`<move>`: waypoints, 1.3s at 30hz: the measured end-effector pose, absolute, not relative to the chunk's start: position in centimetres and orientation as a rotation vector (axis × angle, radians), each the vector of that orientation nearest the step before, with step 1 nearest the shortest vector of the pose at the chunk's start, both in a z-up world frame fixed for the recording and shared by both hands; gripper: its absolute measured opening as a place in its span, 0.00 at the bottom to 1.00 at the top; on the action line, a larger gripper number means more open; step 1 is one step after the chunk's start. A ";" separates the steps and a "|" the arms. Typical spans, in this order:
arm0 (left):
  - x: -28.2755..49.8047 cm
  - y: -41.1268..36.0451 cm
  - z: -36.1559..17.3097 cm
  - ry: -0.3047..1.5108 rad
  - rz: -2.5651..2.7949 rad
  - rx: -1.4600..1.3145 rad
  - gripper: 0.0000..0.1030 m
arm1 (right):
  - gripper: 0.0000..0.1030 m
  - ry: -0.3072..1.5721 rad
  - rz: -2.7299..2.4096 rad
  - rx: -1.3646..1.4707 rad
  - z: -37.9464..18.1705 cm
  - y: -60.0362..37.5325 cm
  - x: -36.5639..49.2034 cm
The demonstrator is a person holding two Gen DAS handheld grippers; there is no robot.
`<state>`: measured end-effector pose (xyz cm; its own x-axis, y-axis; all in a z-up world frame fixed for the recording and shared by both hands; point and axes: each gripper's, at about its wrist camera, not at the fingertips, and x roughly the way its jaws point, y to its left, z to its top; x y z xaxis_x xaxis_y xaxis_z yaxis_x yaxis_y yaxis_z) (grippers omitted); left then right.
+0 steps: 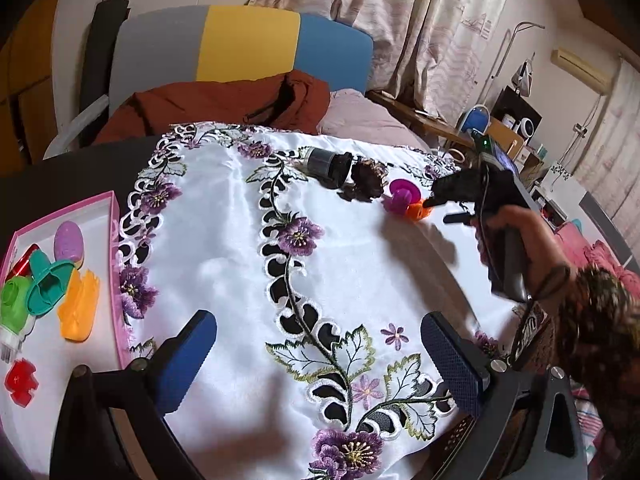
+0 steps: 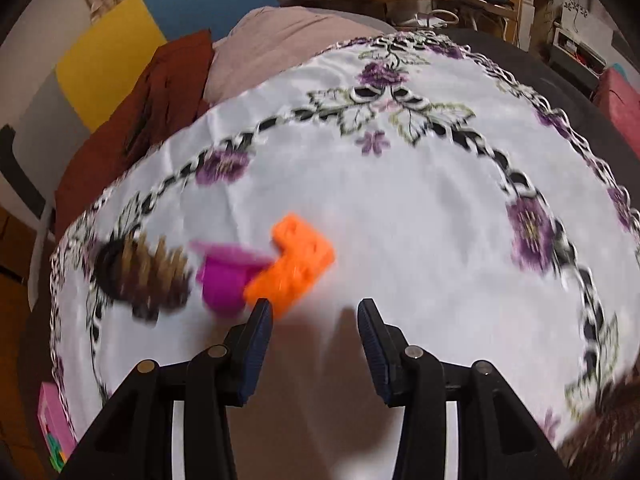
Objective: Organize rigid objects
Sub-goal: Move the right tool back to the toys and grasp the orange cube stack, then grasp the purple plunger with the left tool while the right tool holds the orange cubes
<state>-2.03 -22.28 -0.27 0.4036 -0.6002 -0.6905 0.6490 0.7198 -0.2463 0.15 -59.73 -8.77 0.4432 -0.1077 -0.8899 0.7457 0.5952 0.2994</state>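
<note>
Here, at the left, a pink tray (image 1: pixel 114 216) holds coloured toy pieces. The left hand-held gripper (image 1: pixel 316 344) hangs wide open and empty over the tabletop (image 1: pixel 224 248). Farther right, the right hand-held gripper (image 2: pixel 314 310), partly open, holds nothing beside the orange block (image 2: pixel 298 262) and purple cup (image 2: pixel 224 280).

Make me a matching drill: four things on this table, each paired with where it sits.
Things:
1. orange block
2. pine cone
3. red piece
4. left hand-held gripper

Places:
A. inside the pink tray
B. touching the magenta cup
C. over bare tablecloth, open
D. beside the dark jar

Pairs: 1-B, 2-D, 3-A, 4-C
</note>
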 end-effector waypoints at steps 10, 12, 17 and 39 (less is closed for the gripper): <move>-2.1 -24.4 -1.2 0.869 -0.800 0.111 1.00 | 0.43 0.971 -0.520 0.807 -10.3 -60.4 2.4; -2.1 -25.4 -1.2 0.867 -0.812 0.131 1.00 | 0.40 0.983 -0.534 0.782 -10.5 -60.6 2.8; -1.8 -28.2 -0.7 0.850 -0.847 0.162 1.00 | 0.29 1.006 -0.573 0.810 -10.9 -61.7 1.6; 4.3 -50.0 -4.9 0.885 -0.971 0.318 0.86 | 0.27 1.024 -0.775 0.893 -10.9 -63.7 -4.5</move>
<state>4.30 -50.02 -4.92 0.2605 -0.5810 -0.7711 0.8219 0.5525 -0.1386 -4.50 -63.71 -10.90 0.3301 -0.1242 -0.9357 0.8670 0.4319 0.2485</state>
